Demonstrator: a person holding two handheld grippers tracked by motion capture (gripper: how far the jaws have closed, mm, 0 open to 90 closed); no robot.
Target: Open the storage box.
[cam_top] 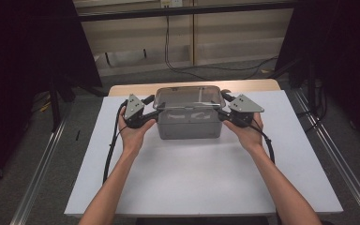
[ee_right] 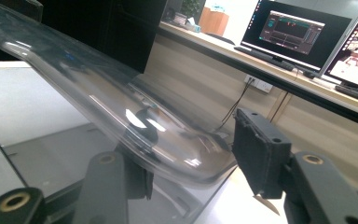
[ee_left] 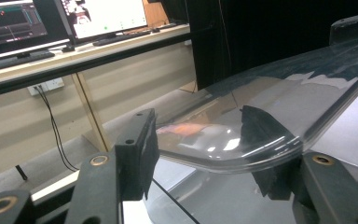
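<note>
High view: clear plastic lid (cam_top: 187,97) sits atop grey rectangular plastic box (cam_top: 189,124) mid white table (cam_top: 192,173), w/ left gripper (cam_top: 148,108) and right gripper (cam_top: 226,107) at its two ends. Left gripper view: jaws apart, straddling lid (ee_left: 261,112) edge, pads not pressing. Right gripper view: same, jaws apart either side of lid (ee_right: 121,102) corner.

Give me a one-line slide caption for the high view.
Left hand-held gripper and right hand-held gripper flank the clear lid of a grey box on a white table.
</note>
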